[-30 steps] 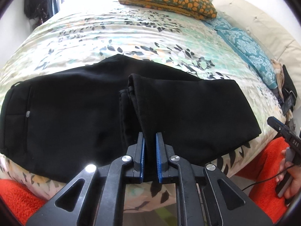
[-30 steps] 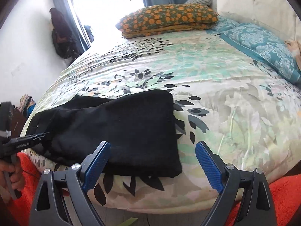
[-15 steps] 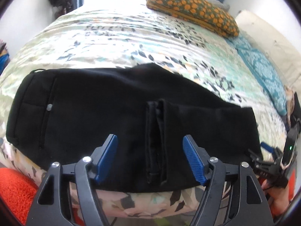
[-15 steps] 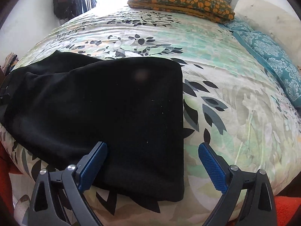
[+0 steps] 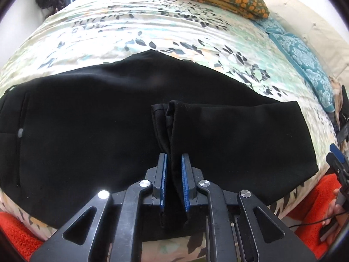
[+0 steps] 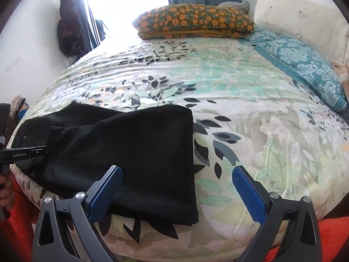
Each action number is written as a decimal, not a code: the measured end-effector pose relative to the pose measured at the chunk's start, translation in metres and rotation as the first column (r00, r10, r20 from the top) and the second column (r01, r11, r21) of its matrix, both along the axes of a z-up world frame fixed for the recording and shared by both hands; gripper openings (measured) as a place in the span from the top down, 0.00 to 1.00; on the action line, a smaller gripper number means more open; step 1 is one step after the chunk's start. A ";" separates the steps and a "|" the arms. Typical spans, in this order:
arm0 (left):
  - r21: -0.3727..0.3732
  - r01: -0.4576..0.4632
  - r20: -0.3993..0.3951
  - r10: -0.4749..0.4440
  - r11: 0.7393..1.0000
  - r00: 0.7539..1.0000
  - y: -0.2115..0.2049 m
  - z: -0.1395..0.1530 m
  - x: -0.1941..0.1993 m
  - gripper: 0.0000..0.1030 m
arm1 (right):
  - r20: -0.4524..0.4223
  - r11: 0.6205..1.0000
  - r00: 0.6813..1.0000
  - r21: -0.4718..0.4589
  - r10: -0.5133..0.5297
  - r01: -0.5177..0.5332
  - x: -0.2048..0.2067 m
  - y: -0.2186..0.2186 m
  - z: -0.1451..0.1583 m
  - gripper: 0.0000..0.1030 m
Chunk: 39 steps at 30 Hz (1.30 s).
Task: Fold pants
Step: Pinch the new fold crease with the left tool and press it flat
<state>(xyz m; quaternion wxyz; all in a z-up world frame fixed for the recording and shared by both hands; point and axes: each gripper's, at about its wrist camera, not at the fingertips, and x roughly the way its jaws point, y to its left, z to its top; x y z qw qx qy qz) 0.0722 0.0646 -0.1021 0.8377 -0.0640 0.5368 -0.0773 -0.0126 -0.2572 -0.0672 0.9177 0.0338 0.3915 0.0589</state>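
Observation:
Black pants (image 5: 109, 131) lie across the near edge of the bed, the legs folded back so that their hems sit mid-garment. My left gripper (image 5: 174, 156) has its jaws closing on the raised hem fold, and the blue pads press on the black cloth. In the right wrist view the folded end of the pants (image 6: 135, 148) lies flat under my right gripper (image 6: 176, 171), which hangs open above the pants' right edge with nothing gripped. The left gripper (image 6: 32, 150) shows at that view's left edge, and the right gripper (image 5: 337, 152) at the left wrist view's right edge.
The floral bed cover (image 6: 240, 100) stretches bare to the right and back. A folded orange-patterned blanket (image 6: 194, 21) and a teal pillow (image 6: 305, 65) lie by the cream headboard (image 6: 301, 19). A red-orange rug (image 6: 331, 235) borders the bed. A dark bag (image 6: 67, 32) hangs at the left wall.
The left gripper let go of the hem and stood wide open half a second ago; now it is closed on the hem fold again. The right gripper stayed open and drew back a little.

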 end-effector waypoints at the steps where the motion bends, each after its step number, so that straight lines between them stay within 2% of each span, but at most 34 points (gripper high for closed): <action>1: -0.004 -0.004 -0.003 0.004 1.000 1.000 0.001 0.000 0.000 0.89 | 0.017 0.998 0.999 0.026 0.050 -0.050 -0.002 0.006 0.003 0.06; 3: -0.023 -0.022 -0.017 0.021 1.000 1.000 0.007 -0.003 0.002 0.89 | -0.019 0.984 0.985 0.048 0.174 -0.172 0.001 0.026 -0.004 0.36; 4: -0.029 -0.029 -0.023 0.029 0.999 0.999 0.010 -0.005 0.003 0.88 | -0.065 0.974 0.972 0.044 0.225 -0.222 0.005 0.039 -0.013 0.42; 6: -0.022 -0.032 -0.024 0.031 0.999 0.999 0.013 -0.006 0.003 0.88 | -0.182 0.958 0.941 0.038 0.286 -0.284 0.009 0.060 -0.040 0.69; 7: -0.014 -0.027 -0.023 0.027 1.000 0.999 0.013 -0.006 0.003 0.88 | -0.222 0.955 0.929 0.030 0.295 -0.296 0.008 0.066 -0.050 0.71; 9: 0.000 -0.017 -0.016 0.017 1.000 1.000 0.011 -0.008 0.002 0.87 | -0.212 0.955 0.933 0.016 0.292 -0.295 0.005 0.068 -0.050 0.71; 13: 0.012 -0.019 -0.013 0.019 1.000 1.000 0.010 -0.011 0.003 0.83 | -0.212 0.962 0.939 0.070 0.272 -0.263 0.003 0.059 -0.052 0.71; 15: 0.009 -0.020 -0.011 0.020 1.000 1.000 0.012 -0.011 0.003 0.81 | -0.212 0.965 0.941 0.079 0.262 -0.251 -0.001 0.057 -0.047 0.67; 18: 0.004 -0.017 -0.005 0.017 1.000 1.000 0.013 -0.011 0.002 0.80 | -0.254 0.960 0.927 0.123 0.277 -0.253 -0.014 0.053 -0.040 0.59; 20: 0.005 -0.020 -0.004 0.020 1.000 1.000 0.013 -0.011 0.001 0.80 | -0.309 0.954 0.908 0.180 0.285 -0.238 -0.021 0.046 -0.041 0.59; 21: 0.006 -0.022 -0.004 0.022 1.000 1.000 0.013 -0.011 0.001 0.80 | -0.312 0.955 0.909 0.202 0.274 -0.219 -0.025 0.040 -0.038 0.59; 25: 0.014 -0.022 0.001 0.022 1.000 1.000 0.012 -0.011 0.000 0.80 | -0.156 0.965 0.970 0.214 0.189 -0.153 -0.027 0.017 -0.004 0.59; 27: 0.013 -0.021 0.001 0.021 1.000 1.000 0.012 -0.011 0.000 0.79 | -0.127 0.970 0.978 0.195 0.169 -0.142 -0.017 0.010 0.003 0.59; 29: 0.009 -0.023 0.000 0.023 1.000 1.000 0.012 -0.011 0.000 0.79 | -0.178 0.970 0.966 0.190 0.187 -0.153 -0.005 0.008 -0.009 0.59; 31: 0.002 -0.023 0.000 0.023 1.000 1.000 0.013 -0.011 -0.001 0.79 | -0.321 0.966 0.919 0.193 0.230 -0.174 0.004 0.009 -0.036 0.59; 34: -0.007 -0.020 0.003 0.020 1.000 1.000 0.014 -0.011 -0.002 0.78 | -0.427 0.975 0.882 0.178 0.198 -0.133 -0.006 0.006 -0.055 0.61; 36: -0.014 -0.024 0.003 0.024 1.000 1.000 0.015 -0.011 -0.002 0.77 | -0.379 0.973 0.905 0.195 0.192 -0.125 -0.010 0.004 -0.044 0.60; 39: -0.004 -0.019 0.006 0.019 1.000 1.000 0.012 -0.010 -0.002 0.75 | -0.228 0.966 0.954 0.213 0.196 -0.148 -0.013 0.004 -0.008 0.60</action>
